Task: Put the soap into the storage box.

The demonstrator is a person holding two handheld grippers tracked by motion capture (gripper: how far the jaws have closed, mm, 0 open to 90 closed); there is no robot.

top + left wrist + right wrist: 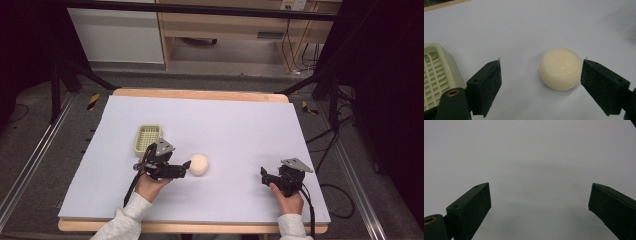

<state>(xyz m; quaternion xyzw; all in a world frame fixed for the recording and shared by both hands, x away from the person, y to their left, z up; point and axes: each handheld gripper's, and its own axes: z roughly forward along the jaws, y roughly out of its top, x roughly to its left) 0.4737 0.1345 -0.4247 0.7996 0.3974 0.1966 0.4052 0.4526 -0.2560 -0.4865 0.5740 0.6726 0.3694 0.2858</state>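
On the lavender table cover [225, 125], the pale green soap dish [148, 137] sits empty at about ten o'clock from the round cream soap [199, 164]. The left gripper [541, 75] has its jaws spread around the soap, perhaps just touching one side; nothing is lifted yet. The right gripper [540, 202] waits, jaws spread and empty.

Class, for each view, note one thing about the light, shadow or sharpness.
High view: table evenly lit, surroundings dark. Left gripper view: the soap is sharp and casts a soft shadow; the basket is cut off at the edge. Right gripper view: dim, grey, dark fingers.
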